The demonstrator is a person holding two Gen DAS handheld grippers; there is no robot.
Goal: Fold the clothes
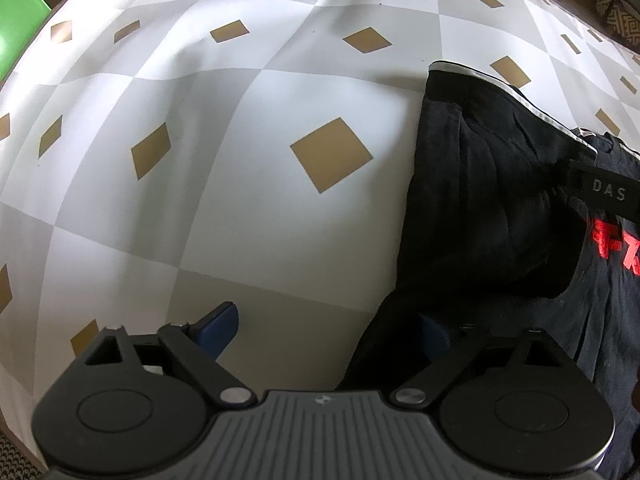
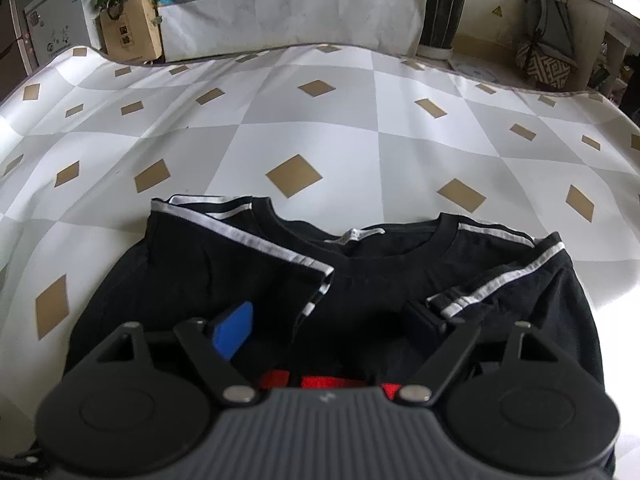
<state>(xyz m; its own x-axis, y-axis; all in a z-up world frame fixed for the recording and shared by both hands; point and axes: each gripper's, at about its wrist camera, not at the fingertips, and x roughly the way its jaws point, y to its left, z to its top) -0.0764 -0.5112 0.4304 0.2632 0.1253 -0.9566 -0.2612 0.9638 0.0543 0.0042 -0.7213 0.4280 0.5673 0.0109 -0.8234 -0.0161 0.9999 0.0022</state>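
A black T-shirt with white shoulder stripes lies flat on the checked tablecloth, collar away from me and both sleeves folded in over the chest. Red print shows at its near end. My right gripper hovers over the shirt's middle, open, with its blue left pad and its right finger over the fabric and nothing pinched. In the left wrist view the same shirt fills the right side. My left gripper stands open at the shirt's left edge, its left pad over bare cloth and its right finger over the fabric.
The tablecloth spreads wide to the left and beyond the shirt. A green object sits off the table's far left. Behind the table stand a cardboard box with a plant, a draped bench with fruit, a black planter and a patterned bag.
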